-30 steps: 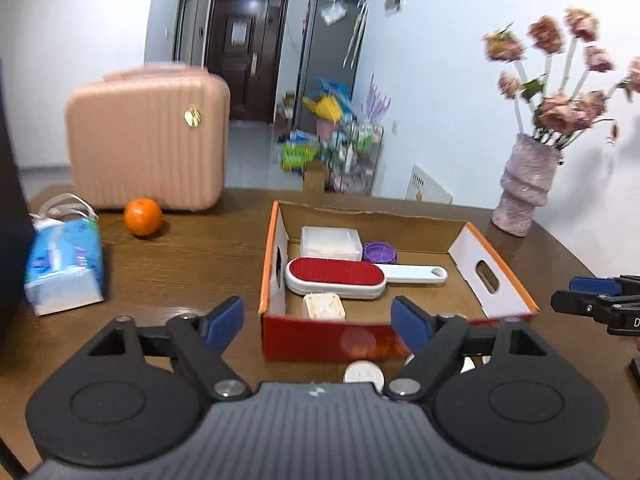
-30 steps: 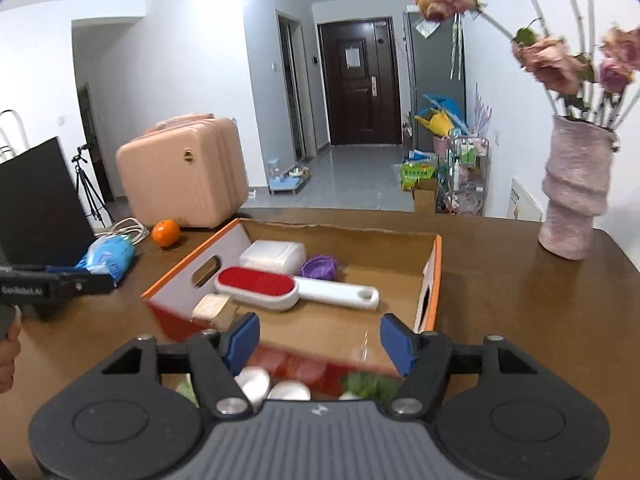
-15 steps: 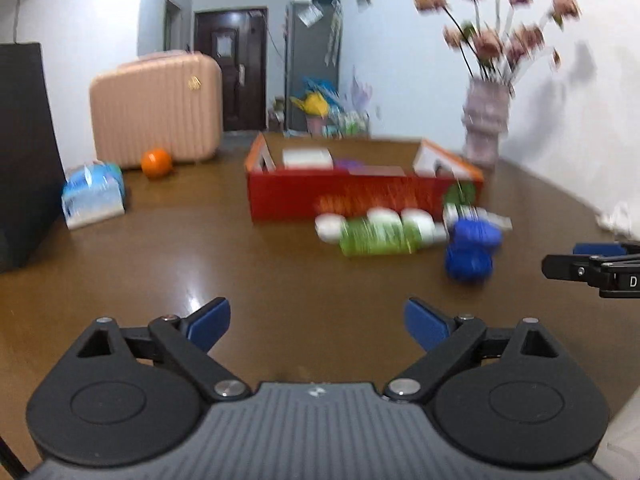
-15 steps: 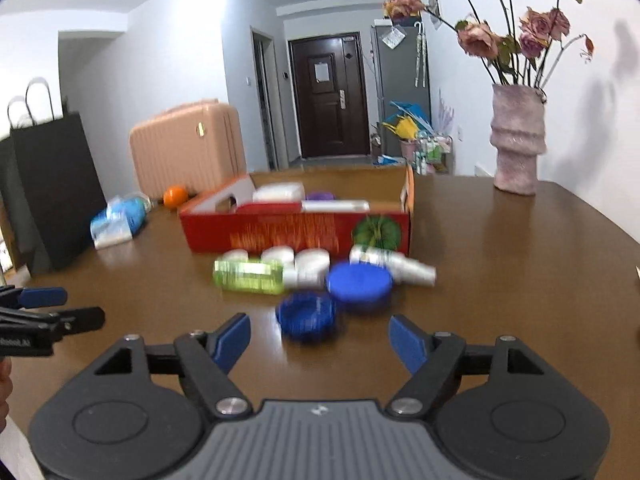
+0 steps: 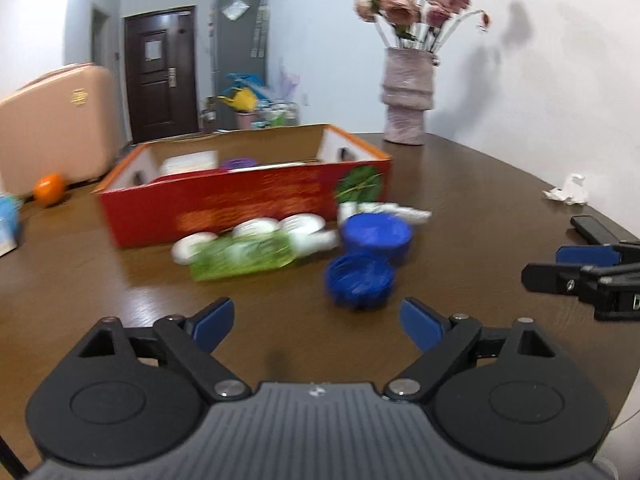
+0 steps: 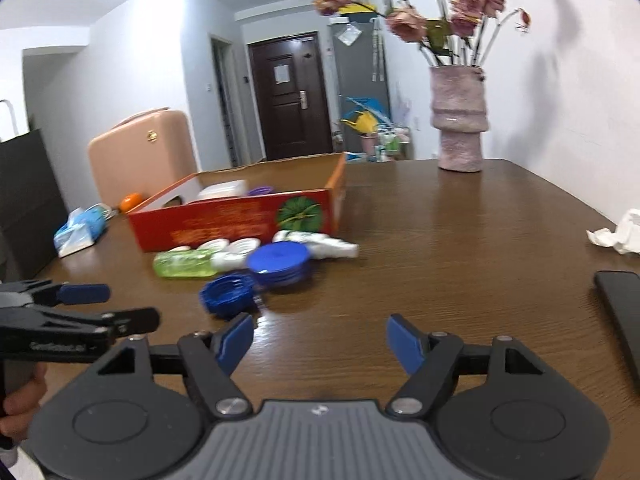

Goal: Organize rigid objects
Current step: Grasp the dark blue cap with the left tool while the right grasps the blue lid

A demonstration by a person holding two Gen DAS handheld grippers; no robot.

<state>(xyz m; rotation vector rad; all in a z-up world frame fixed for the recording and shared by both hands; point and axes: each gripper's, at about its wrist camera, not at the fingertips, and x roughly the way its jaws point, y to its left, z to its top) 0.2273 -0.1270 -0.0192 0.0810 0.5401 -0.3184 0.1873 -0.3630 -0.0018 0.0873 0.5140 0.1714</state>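
A red cardboard box [image 5: 248, 208] [image 6: 240, 220] stands open on the brown table, with a white case and a purple lid inside. In front of it lie two blue round jars [image 5: 360, 280] [image 6: 278, 260], a green bottle [image 5: 244, 258] [image 6: 184, 264], white round pots [image 5: 256, 228] and a white tube [image 6: 320, 246]. My left gripper [image 5: 316, 318] hovers low just short of the nearer blue jar, its jaws closing with nothing between them. My right gripper [image 6: 320, 340] is beside it to the right, jaws also closing on nothing.
A pink vase of flowers [image 5: 406, 96] stands at the back right. A pink suitcase [image 5: 52, 128], an orange [image 5: 49, 188] and a tissue pack [image 6: 80, 232] sit at the left. A crumpled tissue [image 5: 566, 194] and a black phone [image 6: 620, 308] lie at the right.
Both grippers have drawn back from over the box and sunk toward the table. The box's red front and the items before it have come into view, and the blue jars now look nearer.
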